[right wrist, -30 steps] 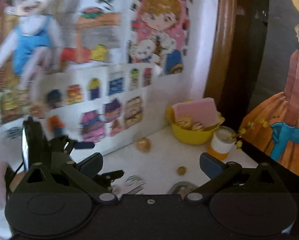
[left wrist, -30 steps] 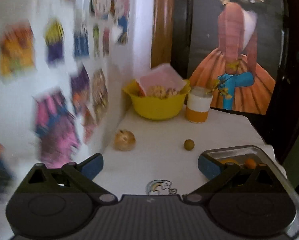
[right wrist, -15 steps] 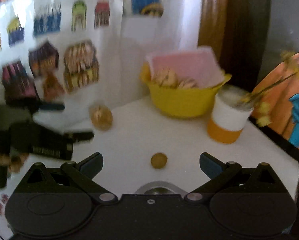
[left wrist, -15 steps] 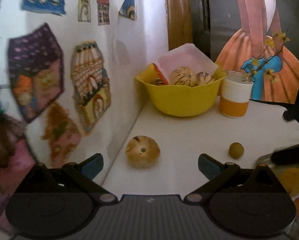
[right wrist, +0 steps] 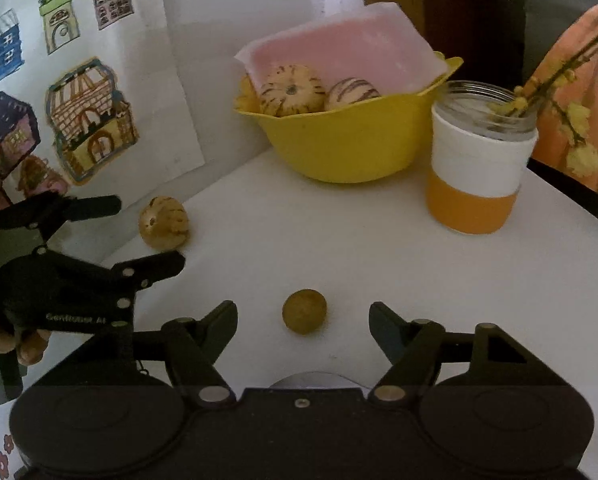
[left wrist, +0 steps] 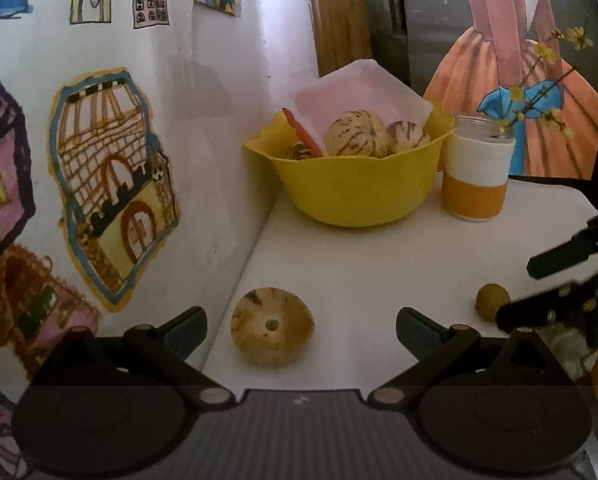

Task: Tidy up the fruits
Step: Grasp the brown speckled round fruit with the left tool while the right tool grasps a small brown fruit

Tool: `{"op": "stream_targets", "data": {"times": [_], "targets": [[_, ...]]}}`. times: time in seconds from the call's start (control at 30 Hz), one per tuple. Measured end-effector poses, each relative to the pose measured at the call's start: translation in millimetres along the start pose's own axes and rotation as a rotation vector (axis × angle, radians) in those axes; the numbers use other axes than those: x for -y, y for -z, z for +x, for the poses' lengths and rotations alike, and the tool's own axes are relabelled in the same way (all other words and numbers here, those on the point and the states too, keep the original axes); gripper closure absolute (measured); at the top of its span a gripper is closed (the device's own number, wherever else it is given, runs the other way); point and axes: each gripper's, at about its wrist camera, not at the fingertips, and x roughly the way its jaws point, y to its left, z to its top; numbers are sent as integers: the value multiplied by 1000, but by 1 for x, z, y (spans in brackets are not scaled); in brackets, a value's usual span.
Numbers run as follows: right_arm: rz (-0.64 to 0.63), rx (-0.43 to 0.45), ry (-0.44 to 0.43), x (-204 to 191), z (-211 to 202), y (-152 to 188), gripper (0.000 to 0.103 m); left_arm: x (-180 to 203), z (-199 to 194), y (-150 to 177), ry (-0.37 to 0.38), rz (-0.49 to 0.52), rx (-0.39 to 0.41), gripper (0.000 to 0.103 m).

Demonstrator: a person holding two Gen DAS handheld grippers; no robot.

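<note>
Left gripper (left wrist: 301, 326) gapes wide around the striped tan round fruit (left wrist: 272, 332); right gripper (right wrist: 303, 320), equally wide, brackets the small olive-brown ball, perhaps a fruit (right wrist: 304, 311).

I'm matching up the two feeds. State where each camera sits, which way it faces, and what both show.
Left wrist: on the left gripper, facing the striped fruit by the wall; own open fingers show.
Right wrist: on the right gripper, facing the small round fruit; own open fingers and the other gripper show.
Shared: both fruits, yellow bowl, jar, white table.
</note>
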Motion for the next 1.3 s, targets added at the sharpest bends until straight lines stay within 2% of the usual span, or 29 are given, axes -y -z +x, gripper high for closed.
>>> {"op": "stream_targets", "data": {"times": [0.1, 0.23, 0.33, 0.43, 0.5, 0.6, 0.73, 0.83, 0.97, 1.13, 1.3], "targets": [[-27, -19, -1, -8, 5, 1, 41, 0, 3, -2, 1, -1, -2, 2], [-67, -30, 20, -15, 8, -4, 43, -4, 8, -3, 8, -28, -21, 8], [-63, -40, 15, -15, 11, -6, 43, -7, 15, -3, -18, -51, -64, 15], [-65, -48, 9, -17, 13, -8, 47, -9, 18, -3, -19, -74, -60, 19], [-73, -46, 15, -17, 13, -9, 54, -11, 20, -3, -26, -91, -64, 22], [-63, -48, 27, -16, 14, -9, 64, -14, 24, -4, -29, -122, -79, 32], [-65, -45, 45, -16, 17, -9, 70, -19, 28, -3, -53, -160, -94, 47], [-74, -43, 54, -18, 19, -11, 70, -25, 27, -1, -36, -197, -99, 48], [-36, -40, 38, -15, 22, -13, 64, -23, 24, 1, -38, -182, -97, 48], [-61, -23, 56, -15, 23, -12, 65, -23, 24, 3, -33, -189, -90, 46], [-79, -8, 66, -15, 23, -9, 74, -20, 31, 4, -40, -220, -106, 48]]}}
